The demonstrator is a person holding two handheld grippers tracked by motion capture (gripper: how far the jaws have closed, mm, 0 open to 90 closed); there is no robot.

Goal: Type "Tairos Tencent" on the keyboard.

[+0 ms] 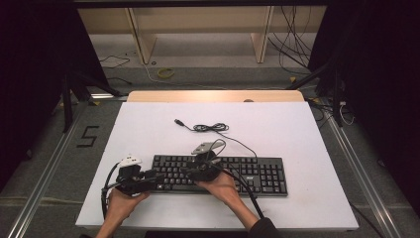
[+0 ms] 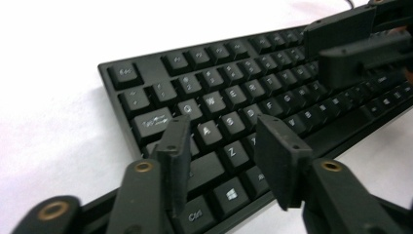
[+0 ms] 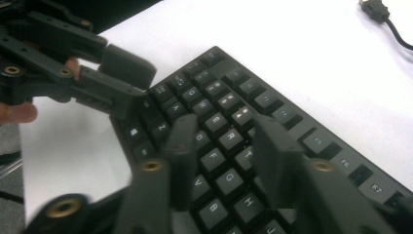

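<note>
Both claws hover half-open, holding nothing, over the flat black plastic keyboard point(image 1: 220, 174); left gripper point(image 1: 159, 177) at nine o'clock, right gripper point(image 1: 187, 171) central, apparently poised for pressing keys.

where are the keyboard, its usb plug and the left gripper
keyboard point(image 1: 257, 174), high view, on the keys near the numpad
usb plug point(image 1: 178, 121), high view, on the plug body
left gripper point(image 1: 157, 176), high view, between the jaw tips

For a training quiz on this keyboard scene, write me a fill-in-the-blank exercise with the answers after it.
1. The black keyboard lies on a ____ table.
2. The jaws of the left gripper stand ____ above the keys, with nothing between them.
3. The right gripper hovers over the keyboard's ____ keys.
4. The keyboard's cable lies unplugged, ending in a ____ plug.

Missing words: white; open; letter; USB
</note>
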